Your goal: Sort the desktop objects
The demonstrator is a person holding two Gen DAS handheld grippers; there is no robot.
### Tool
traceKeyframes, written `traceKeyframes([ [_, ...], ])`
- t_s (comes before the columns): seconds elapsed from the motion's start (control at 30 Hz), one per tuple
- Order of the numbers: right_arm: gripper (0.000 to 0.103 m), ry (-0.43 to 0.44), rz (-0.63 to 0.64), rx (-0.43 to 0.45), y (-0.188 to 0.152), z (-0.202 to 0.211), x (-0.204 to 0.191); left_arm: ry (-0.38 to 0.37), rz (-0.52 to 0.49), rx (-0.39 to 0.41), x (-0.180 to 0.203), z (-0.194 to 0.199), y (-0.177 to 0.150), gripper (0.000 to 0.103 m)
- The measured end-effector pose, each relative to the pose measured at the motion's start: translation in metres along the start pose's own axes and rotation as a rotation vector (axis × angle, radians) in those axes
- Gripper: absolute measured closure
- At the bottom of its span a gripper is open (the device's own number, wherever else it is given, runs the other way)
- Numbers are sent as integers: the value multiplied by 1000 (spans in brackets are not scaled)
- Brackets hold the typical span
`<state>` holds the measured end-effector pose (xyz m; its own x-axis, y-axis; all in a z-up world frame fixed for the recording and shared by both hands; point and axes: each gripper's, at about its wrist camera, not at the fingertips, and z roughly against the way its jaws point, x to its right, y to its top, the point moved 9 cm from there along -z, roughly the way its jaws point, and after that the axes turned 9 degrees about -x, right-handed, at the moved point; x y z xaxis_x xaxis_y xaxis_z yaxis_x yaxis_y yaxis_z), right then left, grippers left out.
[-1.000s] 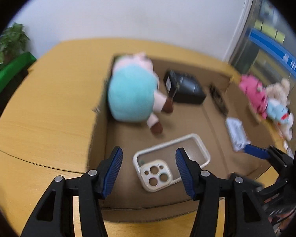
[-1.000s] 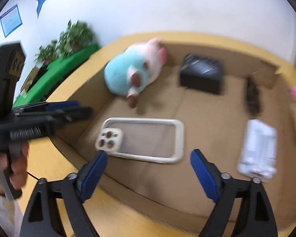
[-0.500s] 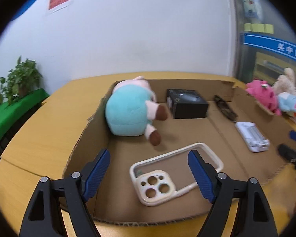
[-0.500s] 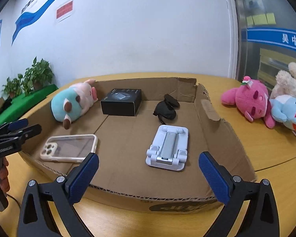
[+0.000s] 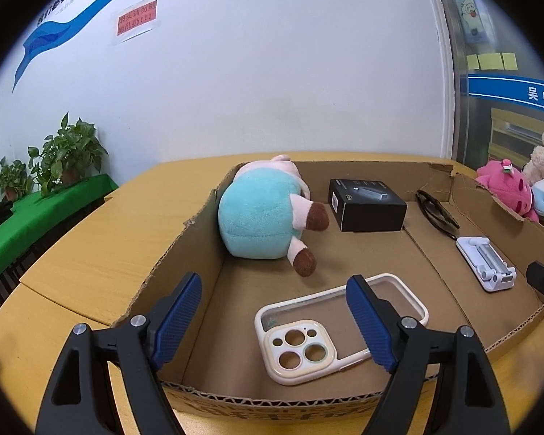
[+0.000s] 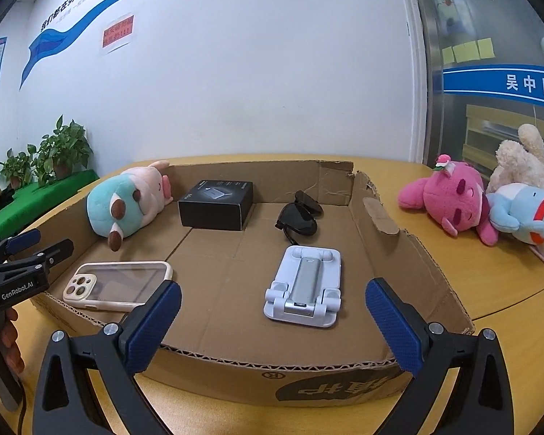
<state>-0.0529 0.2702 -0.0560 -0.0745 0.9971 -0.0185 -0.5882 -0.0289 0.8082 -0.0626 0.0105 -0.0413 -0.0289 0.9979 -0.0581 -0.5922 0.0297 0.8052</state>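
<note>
A shallow cardboard box (image 6: 388, 224) on the yellow table holds a teal and pink plush (image 6: 127, 203), a black box (image 6: 217, 204), dark sunglasses (image 6: 299, 217), a white phone stand (image 6: 304, 286) and a clear phone case (image 6: 118, 284). In the left wrist view the plush (image 5: 264, 214), the black box (image 5: 366, 204), the case (image 5: 337, 322) and the stand (image 5: 486, 262) show too. My left gripper (image 5: 273, 319) is open and empty over the box's near left corner. My right gripper (image 6: 272, 324) is open and empty at the box's front edge.
A pink plush (image 6: 449, 199), a blue plush (image 6: 522, 217) and a cream plush (image 6: 522, 159) lie on the table right of the box. Potted plants (image 6: 50, 156) stand on a green shelf at far left. A white wall is behind the table.
Both grippers pulled back and up from the box and levelled out. The left gripper's jaws widened. The phone case lies in the box as before.
</note>
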Motion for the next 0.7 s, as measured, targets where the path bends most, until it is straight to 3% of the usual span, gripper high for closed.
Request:
traceKeyframes([
  [0.3, 0, -24, -5, 4, 1, -2, 0, 0, -7, -3, 1, -3, 1, 16],
  [0.47, 0, -37, 67, 19, 3, -1, -12, 0, -11, -10, 3, -4, 0, 13],
  [0.57, 0, 28, 7, -26, 1, -8, -8, 3, -14, -14, 3, -4, -1, 13],
  [0.7, 0, 31, 2, -35, -1, -10, -8, 2, -13, -13, 3, -4, -2, 13],
])
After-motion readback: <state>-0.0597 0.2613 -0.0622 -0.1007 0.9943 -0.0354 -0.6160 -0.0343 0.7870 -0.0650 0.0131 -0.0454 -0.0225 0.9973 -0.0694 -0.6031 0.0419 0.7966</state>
